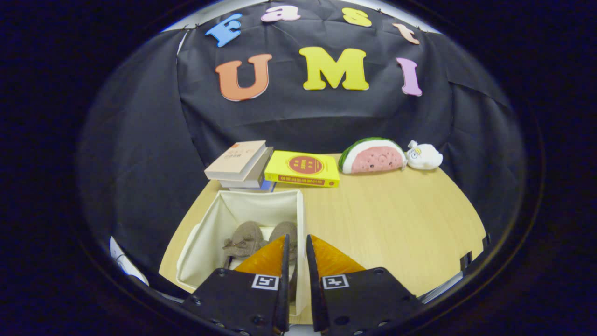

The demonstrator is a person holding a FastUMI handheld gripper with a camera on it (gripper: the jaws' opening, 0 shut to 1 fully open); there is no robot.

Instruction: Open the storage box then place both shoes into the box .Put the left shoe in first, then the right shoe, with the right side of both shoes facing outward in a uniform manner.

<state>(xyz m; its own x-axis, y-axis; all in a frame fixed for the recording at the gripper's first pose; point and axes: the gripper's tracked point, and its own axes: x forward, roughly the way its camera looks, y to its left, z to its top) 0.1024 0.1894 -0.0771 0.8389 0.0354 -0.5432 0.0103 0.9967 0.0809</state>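
Premises: a staged recording booth, not a lived-in room. Black cloth hangs as backdrop behind and to both sides of a light wooden table. Props line the table's far edge: a stack of books, a yellow book, a watermelon-slice plush and a small white plush. A fabric storage box occupies the near left corner.

Tongs: two wedge-shaped fingers on dark screwed mounts, sq. b/w marker tag on each.
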